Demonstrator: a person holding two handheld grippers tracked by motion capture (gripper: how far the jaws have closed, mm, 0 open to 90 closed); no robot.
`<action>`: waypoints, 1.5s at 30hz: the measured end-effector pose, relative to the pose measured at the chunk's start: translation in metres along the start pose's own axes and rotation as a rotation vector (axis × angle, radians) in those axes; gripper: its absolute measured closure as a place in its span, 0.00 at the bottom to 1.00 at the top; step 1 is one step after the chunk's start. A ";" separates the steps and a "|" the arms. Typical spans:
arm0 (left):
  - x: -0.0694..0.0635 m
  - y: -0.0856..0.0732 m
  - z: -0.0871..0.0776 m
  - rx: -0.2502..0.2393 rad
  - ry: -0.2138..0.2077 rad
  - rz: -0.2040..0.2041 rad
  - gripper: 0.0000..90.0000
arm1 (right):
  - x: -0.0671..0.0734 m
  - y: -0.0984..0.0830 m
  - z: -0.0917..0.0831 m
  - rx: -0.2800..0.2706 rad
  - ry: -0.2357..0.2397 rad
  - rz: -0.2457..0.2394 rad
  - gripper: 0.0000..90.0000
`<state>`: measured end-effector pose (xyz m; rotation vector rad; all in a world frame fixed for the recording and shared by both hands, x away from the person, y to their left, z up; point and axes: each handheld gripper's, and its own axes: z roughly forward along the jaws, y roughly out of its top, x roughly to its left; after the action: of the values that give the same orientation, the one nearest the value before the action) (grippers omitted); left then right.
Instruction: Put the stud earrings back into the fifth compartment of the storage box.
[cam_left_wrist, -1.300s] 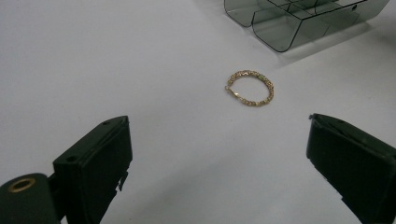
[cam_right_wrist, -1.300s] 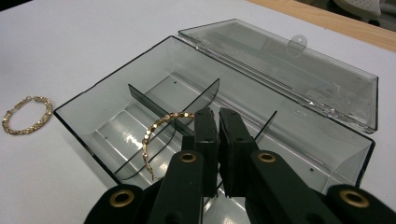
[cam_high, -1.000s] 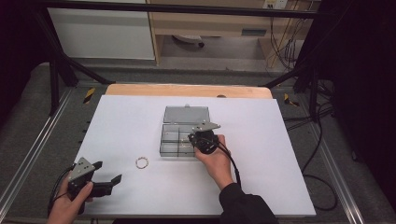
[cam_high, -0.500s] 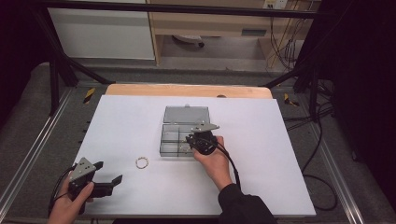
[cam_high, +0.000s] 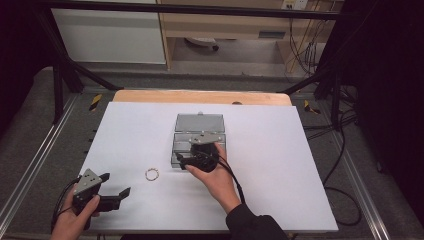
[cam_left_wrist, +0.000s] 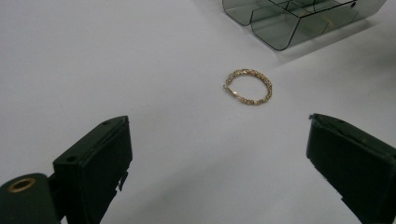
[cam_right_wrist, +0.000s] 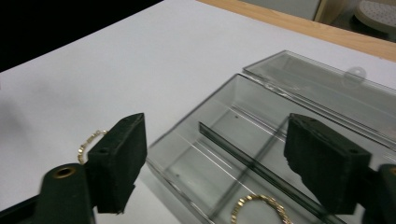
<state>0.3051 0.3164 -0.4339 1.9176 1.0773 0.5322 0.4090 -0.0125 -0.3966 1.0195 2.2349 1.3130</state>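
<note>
A clear grey compartment box (cam_high: 200, 131) lies mid-table with its lid folded open at the back. One gold chain bracelet (cam_right_wrist: 259, 207) rests in a near compartment of the box (cam_right_wrist: 261, 135). My right gripper (cam_high: 192, 159) hovers over the box's near edge. In its own view the right gripper (cam_right_wrist: 219, 154) is open, its jaws have just been opening, and its pads touch nothing. A second gold bracelet (cam_high: 152, 174) lies on the white table left of the box. My left gripper (cam_high: 117, 183) stands open at the near left, and in its view (cam_left_wrist: 219, 154) points at that bracelet (cam_left_wrist: 247, 86).
The white table top (cam_high: 280, 165) has a wooden strip (cam_high: 200, 96) along its far edge. Metal rails and cables run down both sides. The box's corner (cam_left_wrist: 299, 23) shows beyond the loose bracelet in the left gripper view.
My right hand has shifted left and slightly toward the box's near edge. The left gripper has stayed in place.
</note>
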 end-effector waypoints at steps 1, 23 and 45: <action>0.000 0.000 0.000 0.001 0.000 -0.001 0.08 | 0.004 0.001 0.002 0.001 0.003 -0.007 0.19; 0.001 -0.001 0.001 0.007 0.006 -0.008 0.08 | 0.043 0.017 0.024 0.049 0.093 -0.070 0.12; 0.002 -0.001 0.002 0.014 0.012 -0.017 0.08 | 0.051 0.019 0.035 0.085 0.129 -0.097 0.17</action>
<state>0.3067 0.3180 -0.4361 1.9186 1.1064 0.5281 0.4035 0.0521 -0.3953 0.8651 2.4224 1.2855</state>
